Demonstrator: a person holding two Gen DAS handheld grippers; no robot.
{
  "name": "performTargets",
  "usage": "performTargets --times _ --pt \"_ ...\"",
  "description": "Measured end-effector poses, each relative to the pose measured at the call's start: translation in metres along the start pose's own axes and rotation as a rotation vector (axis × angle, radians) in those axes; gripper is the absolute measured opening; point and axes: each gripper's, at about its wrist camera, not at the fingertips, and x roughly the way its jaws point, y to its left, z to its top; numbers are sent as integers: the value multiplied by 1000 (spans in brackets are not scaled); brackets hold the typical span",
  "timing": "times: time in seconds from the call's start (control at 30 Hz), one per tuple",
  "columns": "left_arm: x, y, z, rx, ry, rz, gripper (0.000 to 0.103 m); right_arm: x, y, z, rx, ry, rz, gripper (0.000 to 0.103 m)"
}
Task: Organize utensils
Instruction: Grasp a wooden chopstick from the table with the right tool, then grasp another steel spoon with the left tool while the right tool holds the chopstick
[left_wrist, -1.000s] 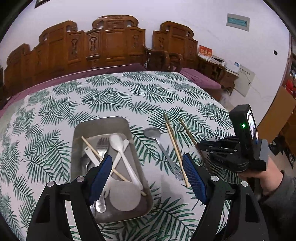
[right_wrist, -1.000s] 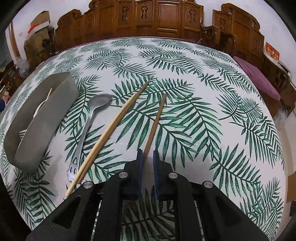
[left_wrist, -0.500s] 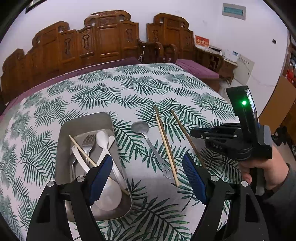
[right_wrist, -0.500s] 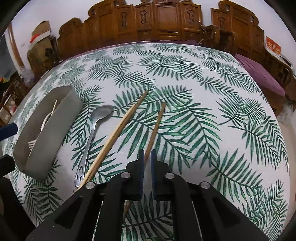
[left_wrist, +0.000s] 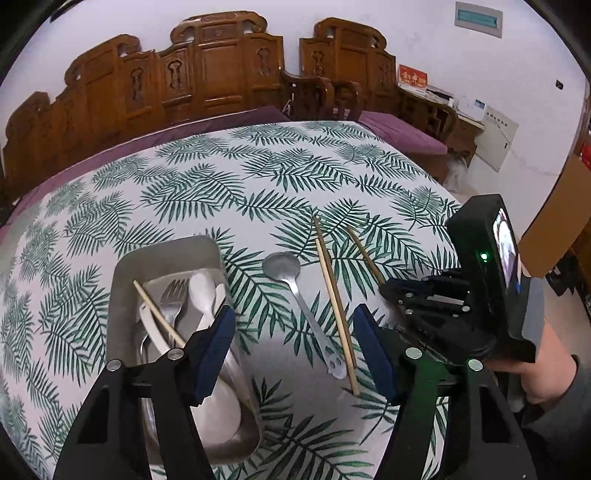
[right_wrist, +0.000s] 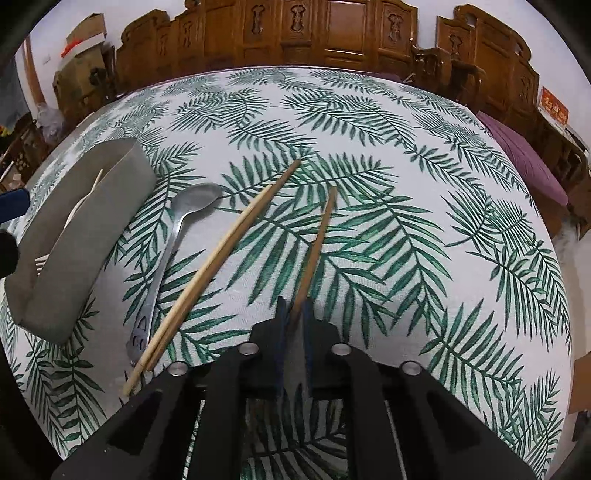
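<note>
The right gripper (right_wrist: 293, 314), at the lower centre of the right wrist view, was pressed together on the near end of a single dark chopstick (right_wrist: 317, 236). The rest of that chopstick ran up the frame, and whether it lay on or just above the tablecloth (right_wrist: 406, 155) could not be told.

The left gripper (left_wrist: 291, 343), at the bottom of the left wrist view, was spread and closing, with nothing gripped. Between its pads, the handle of the spoon (left_wrist: 295, 291) and the near ends of the chopstick pair (left_wrist: 332, 291) were seen lying on the cloth below.

At lower left of the left wrist view, the tray (left_wrist: 166, 254) was seen to hold a fork (left_wrist: 173, 299), pale spoons (left_wrist: 201, 291), one thin stick (left_wrist: 155, 310) and further pieces partly hidden by the gripper.

The task was judged partly done: several utensils were already in the tray. Four items were judged to remain outside it:
- the spoon, just right of the tray;
- the chopstick pair, beside the spoon;
- the dark chopstick, pinched but not yet carried across.
</note>
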Motion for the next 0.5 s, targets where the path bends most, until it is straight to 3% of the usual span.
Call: performTargets --times 0.27,0.5 --pt "42 -20 14 62 84 24 32 -6 -23 3 69 -26 20 6" --pt "88 -21 18 57 192 82 19 -11 -38 5 120 -52 55 6"
